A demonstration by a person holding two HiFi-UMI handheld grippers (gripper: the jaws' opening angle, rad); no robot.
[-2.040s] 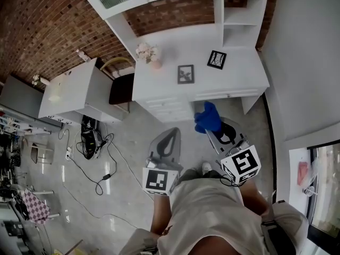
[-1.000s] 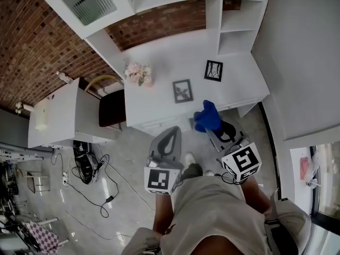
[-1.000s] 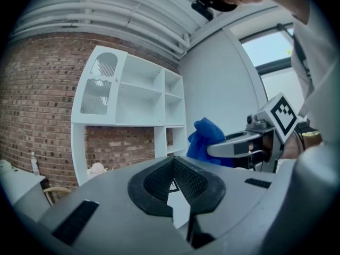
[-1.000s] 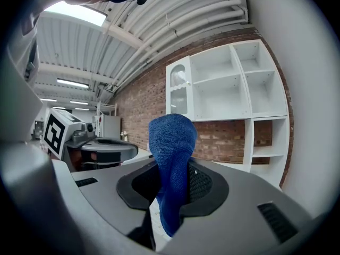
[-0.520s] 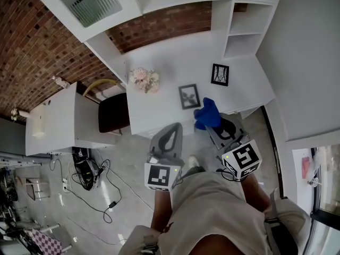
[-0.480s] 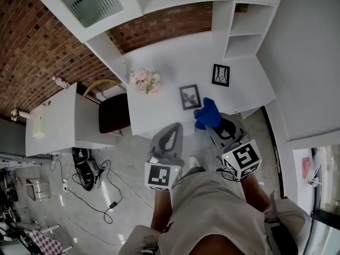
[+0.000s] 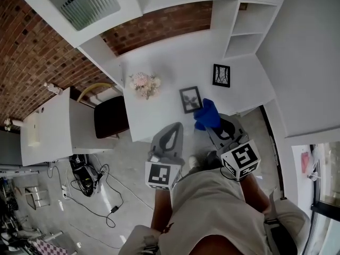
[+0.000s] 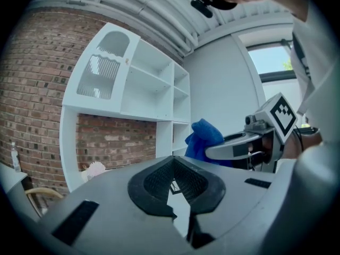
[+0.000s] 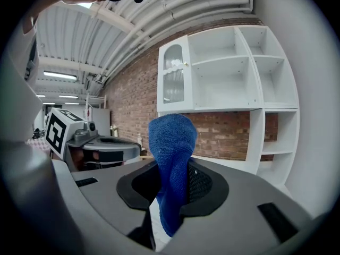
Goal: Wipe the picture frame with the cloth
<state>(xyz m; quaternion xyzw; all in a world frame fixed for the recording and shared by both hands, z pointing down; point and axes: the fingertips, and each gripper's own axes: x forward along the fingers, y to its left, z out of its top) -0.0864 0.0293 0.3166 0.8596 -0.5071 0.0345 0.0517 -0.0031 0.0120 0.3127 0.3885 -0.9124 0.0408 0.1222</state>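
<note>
Two dark picture frames stand on the white desk [image 7: 159, 62]: one [image 7: 190, 99] near its front edge, another [image 7: 221, 75] farther right. My right gripper [image 7: 211, 127] is shut on a blue cloth [image 7: 207, 114], held just before the desk edge beside the nearer frame. In the right gripper view the cloth [image 9: 171, 142] sticks up from between the jaws of the gripper [image 9: 171, 170]. My left gripper [image 7: 174, 127] hangs left of it over the floor, shut and holding nothing. In the left gripper view [image 8: 173, 163] a frame [image 8: 174, 186] peeks through the slit between the jaws.
A pot of pale flowers [image 7: 143, 83] stands on the desk's left part. A dark chair [image 7: 109, 116] sits left of the desk, beside a white side table [image 7: 45, 126]. Cables [image 7: 90, 185] lie on the floor. White shelves [image 7: 244, 25] rise at the desk's right end.
The desk and its frames have come closer to both grippers as the person walked up. The grippers kept their pose, the cloth still clamped in the right one.
</note>
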